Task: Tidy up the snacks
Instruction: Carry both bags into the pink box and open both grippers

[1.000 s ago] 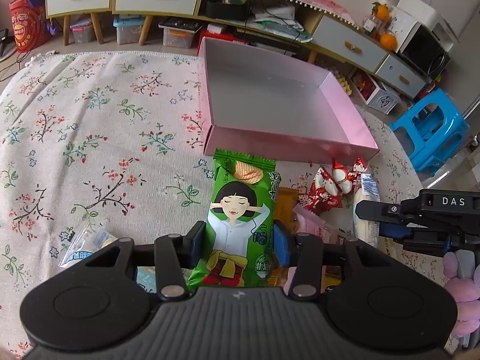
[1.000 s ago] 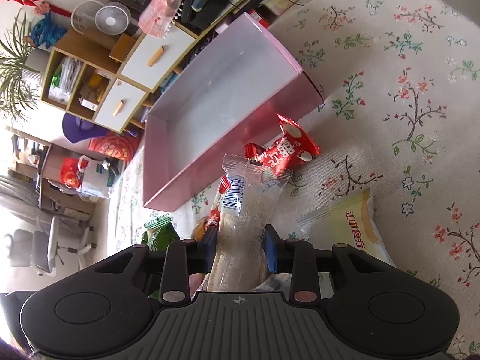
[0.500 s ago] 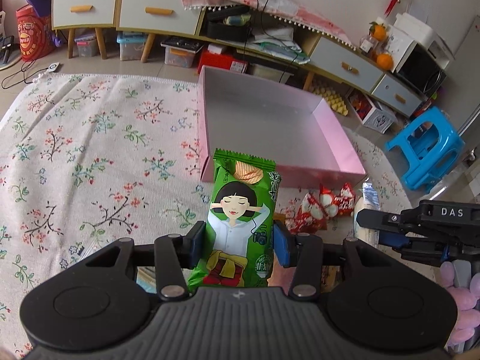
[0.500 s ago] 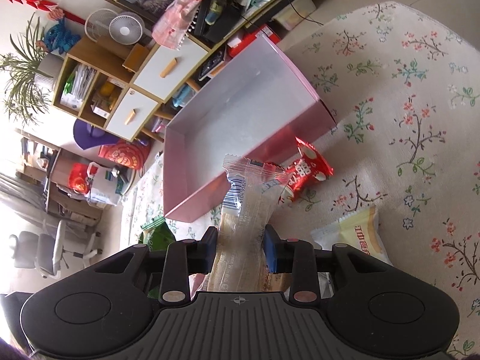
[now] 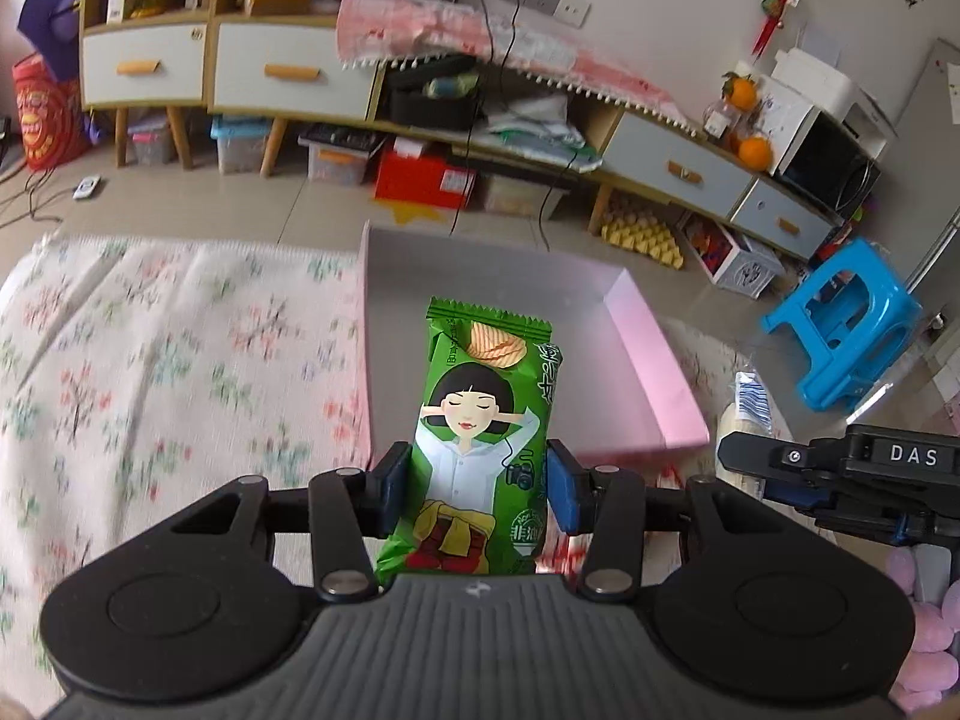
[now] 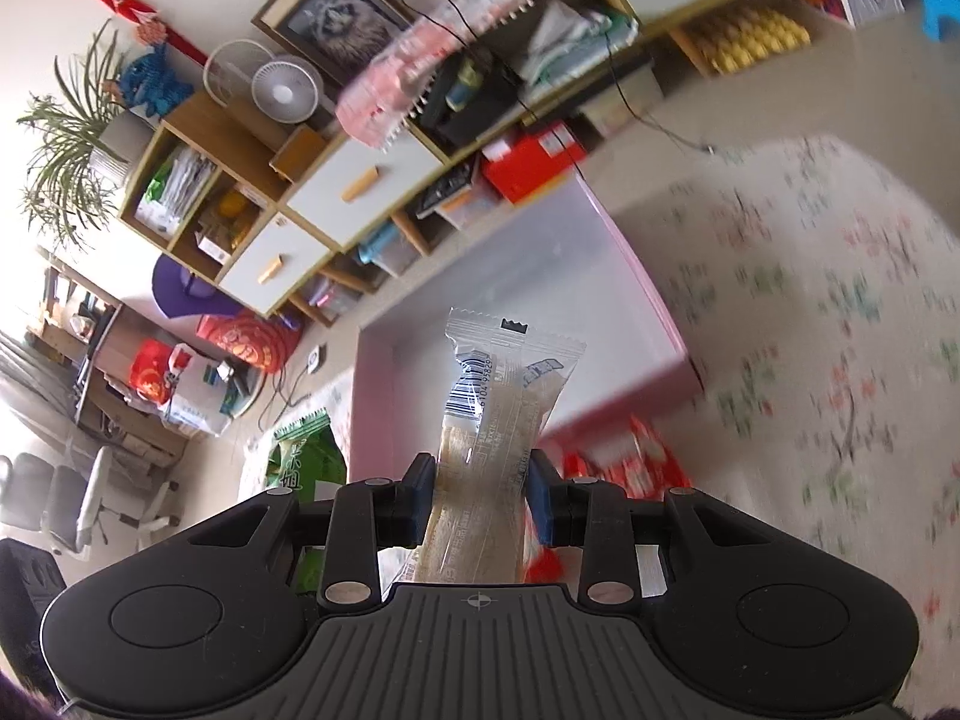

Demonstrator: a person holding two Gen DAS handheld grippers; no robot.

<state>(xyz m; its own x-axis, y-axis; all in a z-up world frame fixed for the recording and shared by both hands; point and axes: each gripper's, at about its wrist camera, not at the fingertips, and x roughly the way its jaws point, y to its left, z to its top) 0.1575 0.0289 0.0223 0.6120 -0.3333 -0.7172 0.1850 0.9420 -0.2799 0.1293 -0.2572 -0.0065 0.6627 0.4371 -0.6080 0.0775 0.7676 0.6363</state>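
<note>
My left gripper [image 5: 478, 487] is shut on a green snack packet [image 5: 480, 420] with a cartoon girl on it, held above the near wall of the shallow pink box [image 5: 648, 360]. My right gripper [image 6: 480, 495] is shut on a clear wrapped wafer bar [image 6: 492, 420], lifted in front of the same pink box [image 6: 654, 300], whose grey inside holds nothing I can see. The right gripper [image 5: 840, 468] also shows at the right edge of the left wrist view. Red snack packets [image 6: 624, 468] lie on the floral cloth [image 6: 810, 330] below it.
The floral cloth [image 5: 150, 372] covers the table around the box. Beyond it stand a low cabinet with drawers [image 5: 270, 72] and storage bins on the floor. A blue plastic stool [image 5: 840, 324] is at the right. A pink plush toy [image 5: 924, 630] sits at the lower right.
Both grippers have risen with their packets still held. The pink box now sits lower and nearer under both packets, and more of the room behind shows.
</note>
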